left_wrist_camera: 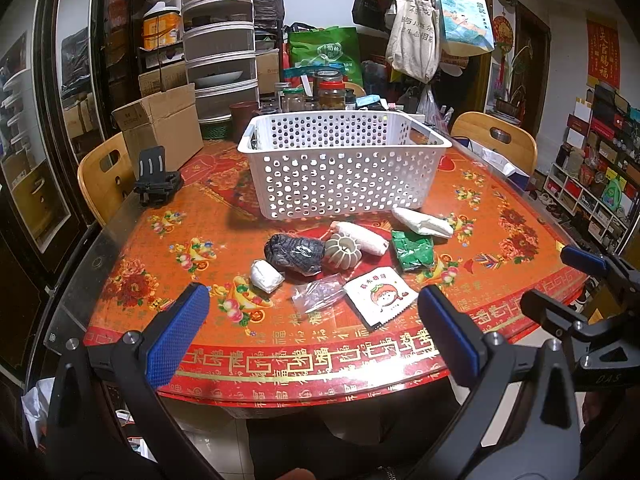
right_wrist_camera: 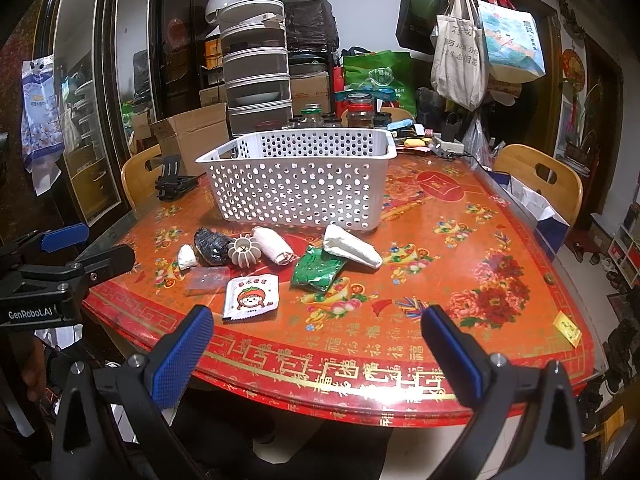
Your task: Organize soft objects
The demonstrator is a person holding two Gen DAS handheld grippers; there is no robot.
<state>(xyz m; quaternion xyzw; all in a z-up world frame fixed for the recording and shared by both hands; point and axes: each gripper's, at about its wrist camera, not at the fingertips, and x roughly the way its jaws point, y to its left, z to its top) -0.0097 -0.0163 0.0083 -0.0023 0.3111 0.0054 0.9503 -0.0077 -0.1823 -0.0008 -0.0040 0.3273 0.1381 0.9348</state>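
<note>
My left gripper [left_wrist_camera: 312,332] hangs over the near edge of the tabletop [left_wrist_camera: 168,264], jaws spread wide, nothing between them. My right gripper [right_wrist_camera: 318,342] sits the same way, wide open and empty, also above the near edge; each shows at the side of the other's view.

Soft items lie in a loose cluster on the tabletop, all in front of the white perforated basket [left_wrist_camera: 344,168], none in it that I can see:
- white cartoon sachet [left_wrist_camera: 378,300], nearest me, flat.
- clear plastic bag [left_wrist_camera: 318,294], just left of the sachet.
- small white bundle [left_wrist_camera: 266,276], left end of the cluster.
- dark grey crinkled pouch [left_wrist_camera: 296,254], beside the bundle.
- ribbed beige pumpkin-shaped piece [left_wrist_camera: 343,253], touching the pouch.
- white roll [left_wrist_camera: 362,237], behind the pumpkin piece.
- green foil packet [left_wrist_camera: 413,250], right of the roll.
- white wrapped packet [left_wrist_camera: 422,222], closest to the basket, just beyond the green one.

A cardboard box [left_wrist_camera: 160,124] stands at the tabletop's far left.
</note>
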